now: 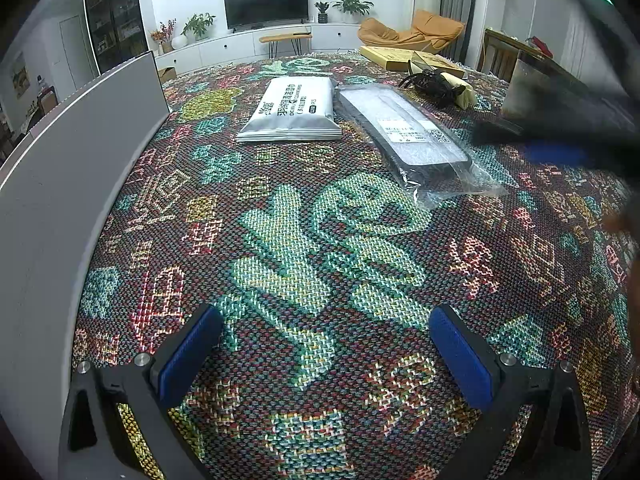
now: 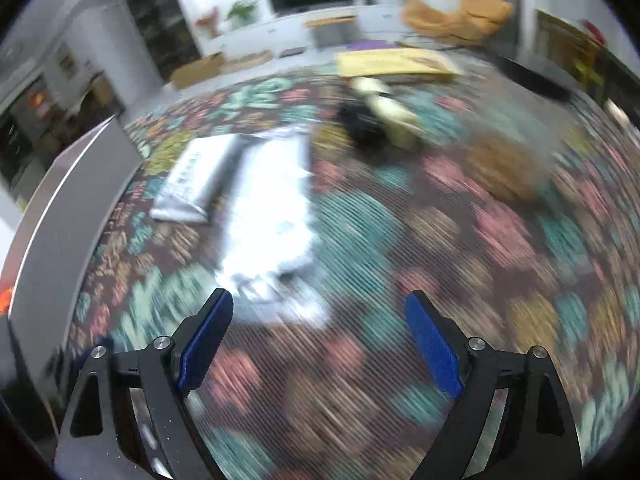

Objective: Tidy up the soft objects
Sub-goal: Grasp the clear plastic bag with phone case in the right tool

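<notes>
Silver foil pouch (image 1: 291,110) and clear plastic sleeve (image 1: 416,136) are lying unsorted on patterned woven counter (image 1: 320,248); left gripper (image 1: 324,352) and right gripper (image 2: 320,340) are gaping wide, holding nothing.

The silver wipes pack (image 1: 291,110) carried black Chinese print along its face, too small to read surely. The clear plastic bag (image 1: 404,130) bore a white label (image 1: 412,130) with a QR code and tiny, illegible figures. The right wrist view was blurred.
</notes>
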